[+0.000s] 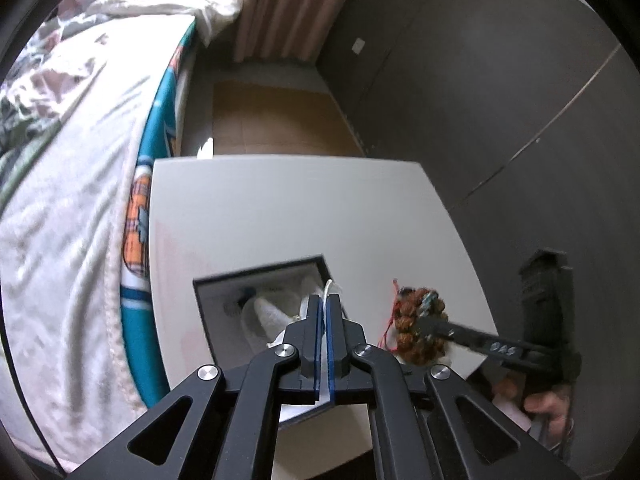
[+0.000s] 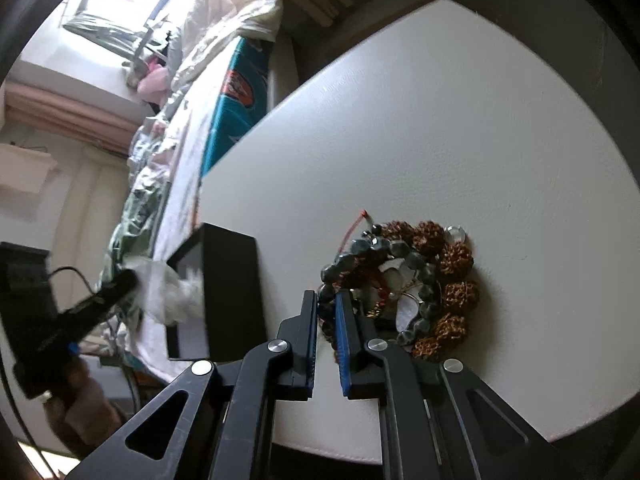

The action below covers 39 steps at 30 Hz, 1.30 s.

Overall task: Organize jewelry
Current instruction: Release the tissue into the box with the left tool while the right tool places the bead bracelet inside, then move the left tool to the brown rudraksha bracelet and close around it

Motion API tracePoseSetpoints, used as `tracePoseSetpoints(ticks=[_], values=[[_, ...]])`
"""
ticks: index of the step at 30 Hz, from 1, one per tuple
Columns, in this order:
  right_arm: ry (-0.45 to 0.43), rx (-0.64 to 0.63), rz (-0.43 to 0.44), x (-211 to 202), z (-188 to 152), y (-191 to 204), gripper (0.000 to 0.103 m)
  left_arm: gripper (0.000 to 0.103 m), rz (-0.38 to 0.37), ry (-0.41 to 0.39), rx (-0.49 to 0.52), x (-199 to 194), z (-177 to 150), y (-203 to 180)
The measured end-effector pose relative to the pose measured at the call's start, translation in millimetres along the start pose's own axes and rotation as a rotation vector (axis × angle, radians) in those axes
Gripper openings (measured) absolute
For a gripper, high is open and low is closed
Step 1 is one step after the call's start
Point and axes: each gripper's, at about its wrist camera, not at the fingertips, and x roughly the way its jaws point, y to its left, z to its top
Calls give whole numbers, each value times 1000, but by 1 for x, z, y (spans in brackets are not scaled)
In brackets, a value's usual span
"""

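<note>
A black jewelry box [image 1: 224, 280] with white lining lies open on the white table [image 1: 280, 208]. My left gripper [image 1: 324, 300] is shut on the white cloth [image 1: 272, 316] that lies in the box. A pile of jewelry [image 2: 416, 280], brown seed beads, grey stone beads and a red cord, sits on the table right of the box [image 2: 232, 292]. My right gripper [image 2: 327, 300] is narrowly open, its fingers around grey beads at the pile's left edge. The pile [image 1: 416, 328] and the right gripper's fingers [image 1: 436, 326] also show in the left wrist view.
A bed [image 1: 80, 208] with a white blanket and a teal patterned sheet runs along the table's left side. A dark wall [image 1: 500, 100] stands on the right. Wooden floor [image 1: 272, 120] and a curtain [image 1: 288, 8] lie beyond the table's far edge.
</note>
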Motion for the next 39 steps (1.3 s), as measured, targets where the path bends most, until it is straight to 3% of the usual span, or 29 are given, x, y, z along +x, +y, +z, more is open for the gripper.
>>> tracePoseSetpoints(ticks=[1, 3, 5, 7, 19, 25, 26, 27, 29, 32, 35, 37, 39], values=[[-8, -2, 6, -4, 1, 2, 11, 4, 1, 0, 1, -1, -1, 1], [-24, -7, 21, -12, 3, 6, 10, 19, 7, 0, -8, -3, -3, 5], [-39, -16, 37, -20, 4, 13, 10, 57, 2, -26, -30, -11, -4, 11], [-50, -31, 52, -25, 6, 22, 10, 65, 6, -70, -35, -22, -6, 13], [-56, -176, 144, -29, 9, 113, 10, 65, 34, -132, -52, -57, -6, 30], [25, -244, 97, 10, 6, 148, 12, 65, 40, -155, -65, -74, -11, 39], [45, -242, 93, 18, 6, 149, 20, 65, 42, -159, -66, -76, -12, 41], [63, -241, 80, 27, 5, 151, 35, 65, 45, -162, -67, -79, -12, 42], [41, -248, 57, 28, 1, 149, 52, 65, 48, -169, -73, -83, -11, 45], [17, -239, 61, 17, -3, 140, 60, 65, 49, -173, -78, -85, -13, 48], [-25, -230, 11, -1, -7, 124, 60, 65, 51, -170, -68, -82, -14, 45], [-46, -224, -4, -11, -10, 117, 66, 65, 42, -165, -63, -79, -15, 41], [-82, -219, -30, -25, -14, 107, 79, 65, 31, -159, -54, -75, -15, 36]])
